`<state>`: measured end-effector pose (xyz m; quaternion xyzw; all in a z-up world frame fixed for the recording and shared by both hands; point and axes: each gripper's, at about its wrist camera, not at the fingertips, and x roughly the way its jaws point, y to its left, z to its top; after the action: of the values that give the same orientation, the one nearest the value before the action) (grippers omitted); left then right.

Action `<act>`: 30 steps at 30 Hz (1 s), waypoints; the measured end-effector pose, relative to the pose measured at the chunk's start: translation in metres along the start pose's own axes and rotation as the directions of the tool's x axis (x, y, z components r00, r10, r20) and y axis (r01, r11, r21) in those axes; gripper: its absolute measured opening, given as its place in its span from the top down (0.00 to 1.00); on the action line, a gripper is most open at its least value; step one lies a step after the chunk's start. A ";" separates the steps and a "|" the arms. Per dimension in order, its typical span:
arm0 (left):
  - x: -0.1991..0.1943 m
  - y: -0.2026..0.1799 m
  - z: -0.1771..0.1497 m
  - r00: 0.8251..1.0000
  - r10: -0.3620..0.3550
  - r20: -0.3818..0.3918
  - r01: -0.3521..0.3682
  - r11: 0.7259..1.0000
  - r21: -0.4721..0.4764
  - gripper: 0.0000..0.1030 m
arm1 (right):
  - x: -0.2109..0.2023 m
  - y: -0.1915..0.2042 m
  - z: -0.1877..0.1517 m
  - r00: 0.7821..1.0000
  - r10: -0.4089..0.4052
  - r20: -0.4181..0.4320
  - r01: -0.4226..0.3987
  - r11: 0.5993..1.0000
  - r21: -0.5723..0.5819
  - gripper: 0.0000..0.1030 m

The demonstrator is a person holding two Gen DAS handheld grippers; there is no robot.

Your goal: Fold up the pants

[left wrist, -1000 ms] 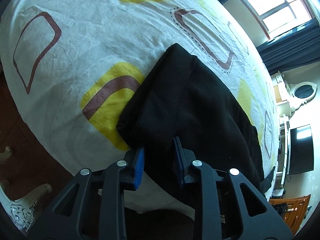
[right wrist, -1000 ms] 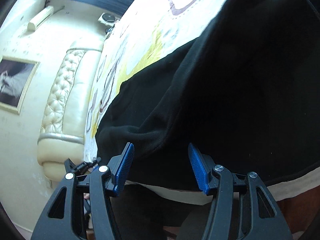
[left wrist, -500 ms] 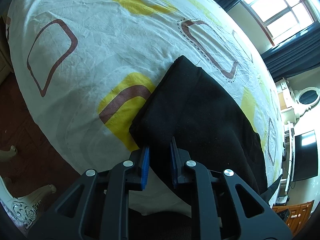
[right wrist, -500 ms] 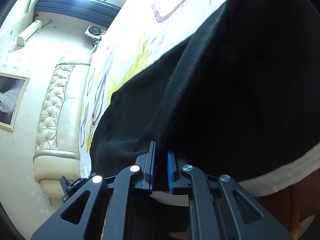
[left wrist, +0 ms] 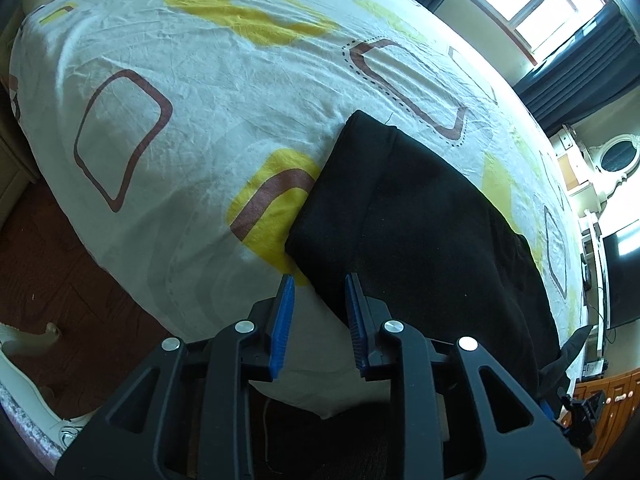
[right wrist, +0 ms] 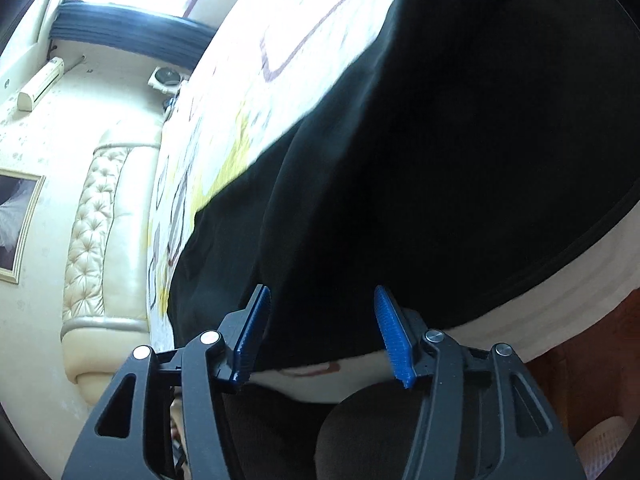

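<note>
My left gripper [left wrist: 319, 312] was opening, its blue pads [left wrist: 282, 326] apart with nothing pinched, poised just above the near corner of the black pants [left wrist: 420, 220]. My right gripper [right wrist: 322, 332] was opening too, jaws spread over the pants [right wrist: 440, 160] without pressing the cloth. The pants lay folded flat on the patterned bed sheet [left wrist: 200, 100], along the bed's near edge, well short of the padded headboard [right wrist: 92, 232].
</note>
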<state>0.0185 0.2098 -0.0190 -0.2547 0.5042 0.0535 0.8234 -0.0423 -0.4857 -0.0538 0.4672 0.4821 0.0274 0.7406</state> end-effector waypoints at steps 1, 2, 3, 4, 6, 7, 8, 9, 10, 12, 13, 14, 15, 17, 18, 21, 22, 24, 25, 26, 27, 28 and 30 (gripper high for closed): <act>-0.005 -0.004 0.000 1.000 -0.005 0.008 0.005 1.000 0.005 0.75 | -0.012 -0.007 0.013 0.999 -0.023 0.046 0.023 1.000 0.007 0.46; -0.009 -0.010 -0.001 1.000 -0.014 0.014 0.014 1.000 0.009 0.75 | -0.024 -0.013 0.027 0.995 -0.037 0.092 0.035 0.999 0.021 0.46; -0.012 -0.016 -0.002 0.999 -0.029 0.017 0.029 0.999 0.016 0.75 | -0.036 -0.019 0.043 0.989 -0.047 0.140 0.041 0.998 0.041 0.46; -0.014 -0.024 -0.003 0.999 -0.048 0.016 0.048 0.998 0.027 0.73 | -0.046 -0.024 0.060 0.982 -0.060 0.181 0.051 0.997 0.057 0.44; -0.013 -0.043 -0.008 0.996 -0.093 0.008 0.093 0.995 0.046 0.61 | -0.062 -0.030 0.096 0.962 -0.102 0.252 0.084 0.993 0.083 0.41; -0.011 -0.053 -0.011 0.992 -0.125 0.000 0.124 0.991 0.051 0.54 | -0.068 -0.031 0.114 0.950 -0.121 0.288 0.096 0.990 0.099 0.38; -0.008 -0.063 -0.016 0.988 -0.155 -0.012 0.155 0.986 0.055 0.53 | -0.072 -0.032 0.132 0.939 -0.148 0.311 0.119 0.987 0.113 0.34; -0.005 -0.075 -0.021 0.983 -0.179 -0.032 0.180 0.981 0.064 0.53 | -0.073 -0.032 0.149 0.925 -0.182 0.334 0.147 0.981 0.126 0.32; 0.001 -0.087 -0.026 0.980 -0.193 -0.059 0.197 0.977 0.082 0.53 | -0.072 -0.032 0.165 0.911 -0.213 0.352 0.173 0.975 0.143 0.32; 0.012 -0.107 -0.037 0.975 -0.203 -0.094 0.214 0.969 0.122 0.53 | -0.064 -0.032 0.193 0.894 -0.274 0.356 0.229 0.960 0.163 0.32; 0.018 -0.116 -0.042 0.973 -0.204 -0.104 0.217 0.967 0.134 0.51 | -0.058 -0.033 0.204 0.886 -0.298 0.355 0.249 0.952 0.179 0.32; 0.023 -0.122 -0.048 0.971 -0.208 -0.115 0.223 0.965 0.139 0.51 | -0.051 -0.035 0.214 0.885 -0.312 0.346 0.260 0.947 0.189 0.32; 0.028 -0.129 -0.054 0.968 -0.212 -0.135 0.231 0.962 0.147 0.50 | -0.042 -0.039 0.222 0.889 -0.329 0.320 0.277 0.940 0.197 0.32; 0.038 -0.141 -0.066 0.961 -0.212 -0.178 0.242 0.956 0.167 0.49 | -0.030 -0.051 0.232 0.883 -0.369 0.289 0.306 0.921 0.242 0.33; 0.041 -0.144 -0.071 0.958 -0.215 -0.190 0.248 0.954 0.170 0.48 | -0.027 -0.058 0.235 0.878 -0.389 0.277 0.322 0.911 0.257 0.48; 0.047 -0.152 -0.083 0.955 -0.215 -0.204 0.251 0.952 0.176 0.47 | -0.021 -0.066 0.227 0.898 -0.342 0.275 0.278 0.929 0.246 0.86; 0.047 -0.154 -0.086 0.956 -0.214 -0.200 0.250 0.952 0.178 0.47 | -0.027 -0.070 0.222 0.903 -0.319 0.289 0.257 0.938 0.231 0.88; 0.047 -0.162 -0.092 0.952 -0.226 -0.206 0.265 0.946 0.188 0.46 | -0.042 -0.074 0.204 0.909 -0.260 0.325 0.203 0.959 0.199 0.91; 0.046 -0.166 -0.095 0.948 -0.238 -0.211 0.279 0.941 0.191 0.46 | -0.055 -0.079 0.195 0.910 -0.236 0.342 0.179 0.965 0.191 0.91; 0.046 -0.172 -0.099 0.943 -0.248 -0.221 0.293 0.935 0.199 0.46 | -0.065 -0.084 0.186 0.911 -0.204 0.359 0.144 0.972 0.186 0.91; 0.047 -0.178 -0.102 0.939 -0.254 -0.232 0.304 0.930 0.209 0.46 | -0.077 -0.090 0.176 0.911 -0.172 0.375 0.109 0.977 0.182 0.91; 0.048 -0.182 -0.104 0.936 -0.259 -0.238 0.311 0.925 0.217 0.46 | -0.081 -0.080 0.170 0.909 -0.151 0.389 0.085 0.980 0.181 0.91; 0.048 -0.188 -0.107 0.931 -0.272 -0.245 0.327 0.917 0.226 0.44 | -0.104 -0.088 0.155 0.900 -0.115 0.419 0.040 0.982 0.182 0.91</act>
<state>0.0207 -0.0114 -0.0305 -0.2217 0.5451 -0.1682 0.7908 -0.0194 -0.6890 -0.0299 0.5032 0.3266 -0.1464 0.7865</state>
